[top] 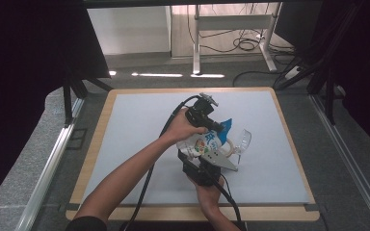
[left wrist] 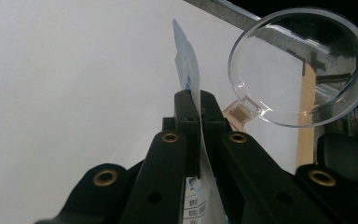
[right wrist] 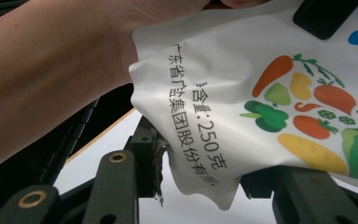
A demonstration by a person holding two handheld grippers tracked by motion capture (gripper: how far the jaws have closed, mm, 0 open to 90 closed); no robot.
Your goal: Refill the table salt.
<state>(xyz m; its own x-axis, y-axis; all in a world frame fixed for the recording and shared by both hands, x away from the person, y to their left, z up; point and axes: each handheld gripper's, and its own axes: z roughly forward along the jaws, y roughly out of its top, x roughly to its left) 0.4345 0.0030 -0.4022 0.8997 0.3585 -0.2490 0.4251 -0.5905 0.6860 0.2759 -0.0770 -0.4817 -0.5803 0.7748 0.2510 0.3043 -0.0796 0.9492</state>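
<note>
Grey-matted counter, dark surround. We see the pouch held above it: left gripper jaws clenched on its top edge, right gripper jaws grasping its base. Clear cup lies just right, nearer the left gripper.

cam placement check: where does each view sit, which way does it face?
High view: above the person's side, looking forward and down at the table; both forearms show.
Left gripper view: rides the left tongs, jaws clamping the bag edge; clear bowl beyond.
Right gripper view: rides the right tongs, facing the bag; a forearm shows.
All share the bag.
</note>
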